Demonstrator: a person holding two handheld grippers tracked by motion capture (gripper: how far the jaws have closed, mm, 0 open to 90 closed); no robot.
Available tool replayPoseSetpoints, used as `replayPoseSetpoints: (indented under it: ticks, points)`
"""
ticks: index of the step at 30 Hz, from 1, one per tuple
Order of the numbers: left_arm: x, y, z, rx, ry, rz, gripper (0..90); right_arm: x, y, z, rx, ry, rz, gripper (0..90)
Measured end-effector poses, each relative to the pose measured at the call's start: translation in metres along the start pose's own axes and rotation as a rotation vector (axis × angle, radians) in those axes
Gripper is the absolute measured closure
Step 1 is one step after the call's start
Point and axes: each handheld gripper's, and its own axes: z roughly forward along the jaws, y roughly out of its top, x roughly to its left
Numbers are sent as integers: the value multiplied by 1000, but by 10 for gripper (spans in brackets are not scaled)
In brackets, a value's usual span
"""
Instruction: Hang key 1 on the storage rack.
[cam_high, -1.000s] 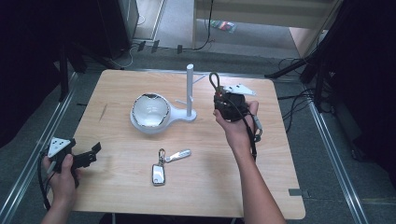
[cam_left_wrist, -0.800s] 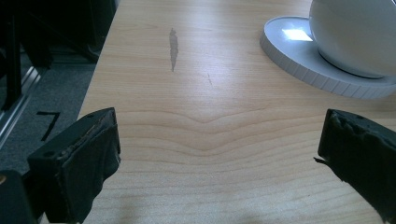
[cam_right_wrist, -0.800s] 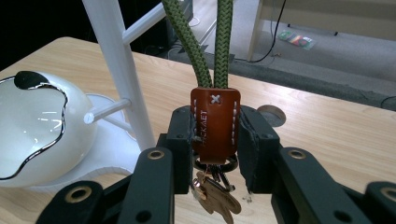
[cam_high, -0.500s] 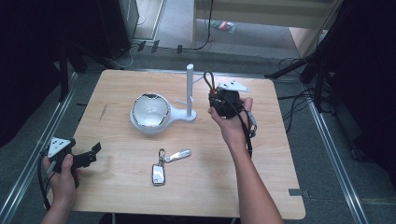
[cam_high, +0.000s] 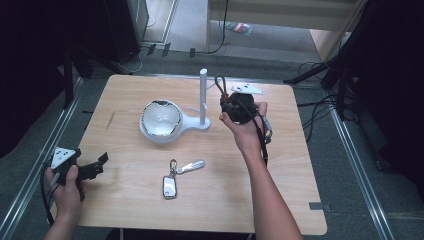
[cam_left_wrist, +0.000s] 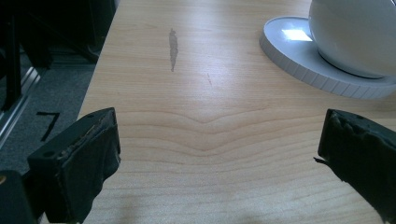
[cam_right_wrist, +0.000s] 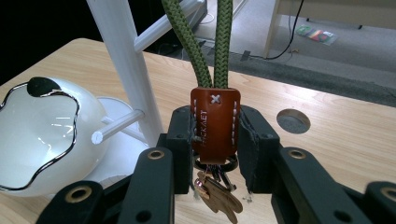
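Observation:
My right gripper (cam_high: 235, 107) (cam_right_wrist: 215, 135) is shut on the brown leather tab (cam_right_wrist: 215, 123) of a keychain. Its green rope loop (cam_high: 220, 83) (cam_right_wrist: 223, 42) stands up above the jaws, and keys (cam_right_wrist: 217, 196) hang below them. The gripper is held just right of a white stand's post (cam_high: 203, 95) (cam_right_wrist: 123, 65), close to a short side peg (cam_right_wrist: 116, 126). A white wavy-rimmed bowl (cam_high: 161, 119) (cam_right_wrist: 42, 135) sits on the stand's round base (cam_left_wrist: 299, 56). My left gripper (cam_high: 100, 166) (cam_left_wrist: 219, 154) stays open over the table's front left edge, with bare wood between its jaws.
A car key fob (cam_high: 170, 186) and a silver key (cam_high: 191, 166), joined by a ring, lie on the wooden table (cam_high: 125, 210) in front of the bowl. A round hole (cam_right_wrist: 293, 120) is in the tabletop beyond the right gripper. Dark floor and cables surround the table.
My right gripper has shifted a little left with the keychain, closer to the white post. The left gripper has kept still.

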Motion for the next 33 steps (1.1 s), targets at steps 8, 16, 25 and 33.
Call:
replayPoseSetpoints:
  ticks: [8, 16, 25, 33]
  points:
    - [0, 0, 0, 0, -1, 1, 0, -1, -1, 6, 19, 16, 15, 693]
    - [0, 0, 0, 0, 0, 1, 0, 0, -2, 8, 30, 34, 13, 692]
    - [0, 0, 0, 0, -1, 0, 0, 0, -3, 12, 48, 58, 13, 692]
    - [0, 0, 0, 1, -1, 0, 0, 2, -5, 16, 67, 72, -2, 690]
